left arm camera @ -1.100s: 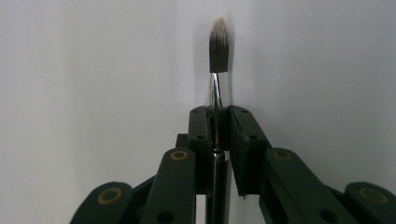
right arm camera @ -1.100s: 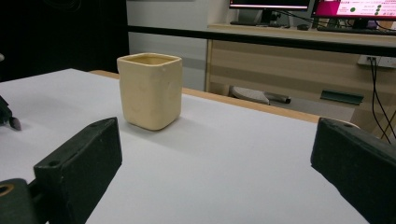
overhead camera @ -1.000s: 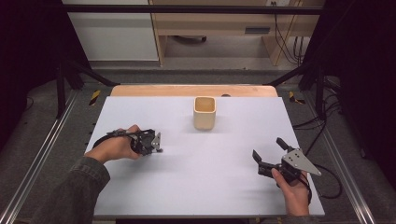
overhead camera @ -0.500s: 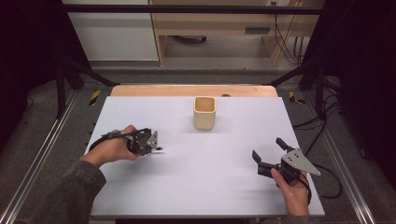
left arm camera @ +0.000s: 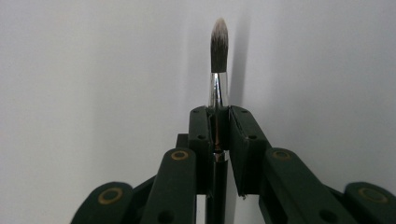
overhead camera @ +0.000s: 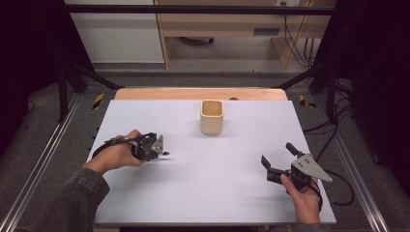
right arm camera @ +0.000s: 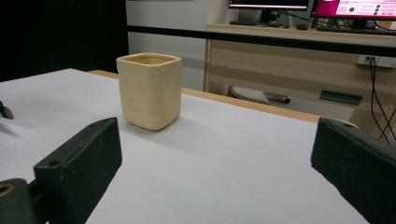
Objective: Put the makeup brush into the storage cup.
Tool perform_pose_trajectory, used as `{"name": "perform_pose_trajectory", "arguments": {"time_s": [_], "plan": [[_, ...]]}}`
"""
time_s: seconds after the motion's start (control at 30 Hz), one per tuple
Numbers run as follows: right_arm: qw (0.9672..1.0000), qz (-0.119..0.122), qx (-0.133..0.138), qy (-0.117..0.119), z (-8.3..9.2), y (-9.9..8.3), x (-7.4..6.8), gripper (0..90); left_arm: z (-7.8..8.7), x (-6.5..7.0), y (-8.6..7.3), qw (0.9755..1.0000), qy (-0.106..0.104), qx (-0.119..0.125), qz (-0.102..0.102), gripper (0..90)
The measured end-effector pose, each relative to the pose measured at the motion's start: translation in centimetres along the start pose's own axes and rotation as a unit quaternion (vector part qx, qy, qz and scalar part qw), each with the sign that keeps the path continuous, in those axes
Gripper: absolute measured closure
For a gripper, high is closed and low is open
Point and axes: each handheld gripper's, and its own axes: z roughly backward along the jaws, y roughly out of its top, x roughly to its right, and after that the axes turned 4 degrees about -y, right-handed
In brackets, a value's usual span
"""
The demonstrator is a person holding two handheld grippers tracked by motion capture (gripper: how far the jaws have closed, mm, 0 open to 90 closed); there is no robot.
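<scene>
Brush clamped in my left tongs (overhead camera: 162, 151); right tongs (overhead camera: 279, 157) spread wide.
Brush (left arm camera: 218, 51) points over the white counter (overhead camera: 217, 193); cream cup (overhead camera: 212, 117) stands upright near the far edge.

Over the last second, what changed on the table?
Very little. The left tongs, shut on the brush, slid slightly toward the person's side and to the left, low over the table. The right tongs stayed open and still at the right, and the cup did not move.
</scene>
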Motion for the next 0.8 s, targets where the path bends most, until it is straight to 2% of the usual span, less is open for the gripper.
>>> {"name": "perform_pose_trajectory", "arguments": {"time_s": [0.23,0.4,0.8], "plan": [[1.0,-0.001,0.0,0.0,0.0,0.0,0.0,2.4,0.2,0.1,0.1,1.0,0.001,0.007,0.001,79.4],[1.0,0.0,-0.001,0.0,0.0,0.0,0.0,2.4,0.6,0.1,0.4,0.9998,0.002,0.021,0.005,79.3],[1.0,-0.001,-0.003,0.0,0.0,0.0,0.0,2.4,1.6,0.6,1.7,0.9984,0.013,0.054,0.0,79.4]]}}
